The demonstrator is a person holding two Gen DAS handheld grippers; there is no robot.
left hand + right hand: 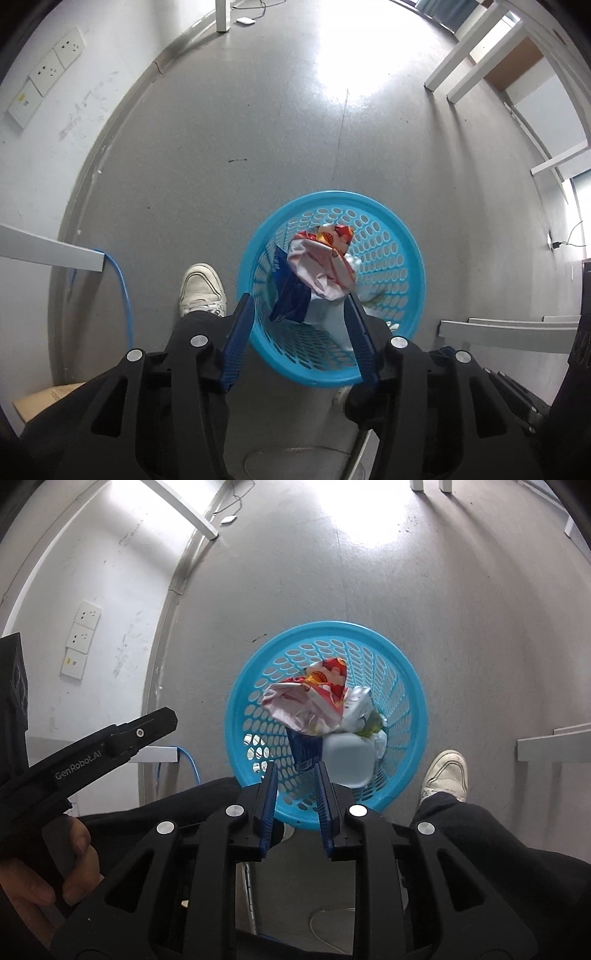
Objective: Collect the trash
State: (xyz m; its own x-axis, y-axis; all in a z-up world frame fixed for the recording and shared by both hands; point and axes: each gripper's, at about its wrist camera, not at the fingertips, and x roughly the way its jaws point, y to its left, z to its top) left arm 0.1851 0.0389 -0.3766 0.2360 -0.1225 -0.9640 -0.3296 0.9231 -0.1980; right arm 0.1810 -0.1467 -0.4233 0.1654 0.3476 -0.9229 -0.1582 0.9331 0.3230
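A round blue perforated basket (402, 236) stands on the grey floor, also in the right wrist view (406, 686). It holds crumpled trash: a red and white wrapper (325, 258) (314, 694), a dark blue packet (290, 291) (304, 747), a pale blue plastic piece (349, 762) and silvery bits. My left gripper (301, 295) is open wide above the basket's near side, holding nothing. My right gripper (295, 766) hovers over the near rim with a moderate gap, holding nothing. The left gripper's body (92, 753) shows at left in the right wrist view.
The person's white shoes (201, 290) (445, 775) stand beside the basket. A white wall with sockets (55, 70) runs along the left, with a blue cable (120, 284). White table legs (469, 66) stand at the back right. A cardboard box (40, 400) lies at lower left.
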